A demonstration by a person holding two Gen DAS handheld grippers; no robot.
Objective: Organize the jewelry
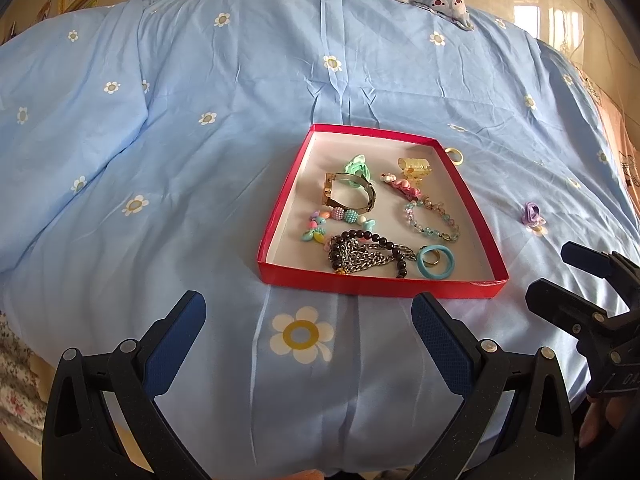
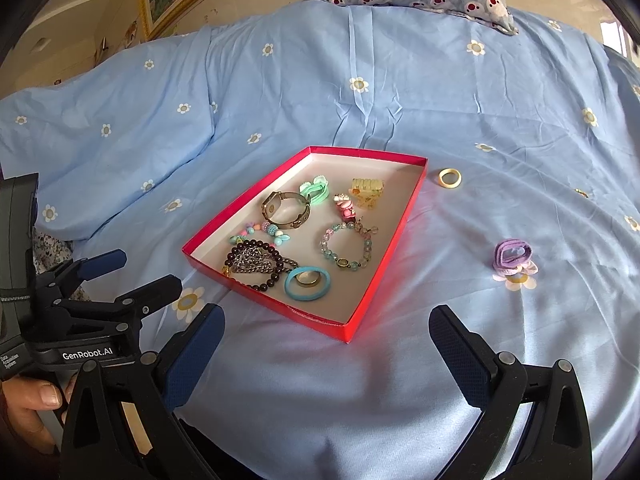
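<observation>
Purple flower [image 2: 513,261] right of box rim [image 2: 394,240]

Red tray [image 1: 280,216] of jewelry on blue bedsheet [image 1: 200,160], left gripper [image 1: 308,320] spread wide before it, purple flower [image 1: 532,214] outside.

The bedsheet [image 2: 400,80] is thin matt cotton-looking cloth, creased all over. The red box [image 2: 376,280] looks like glossy cardboard outside, plain matt white inside. In it, the cuff bracelet [image 2: 286,210] and chain [image 2: 256,262] are dull metal, the dark beads [image 2: 276,276] shiny — the clear bead bracelet [image 2: 346,246] looks glassy. The gripper pads [image 2: 192,356] are textured blue rubber on matt black plastic.
</observation>
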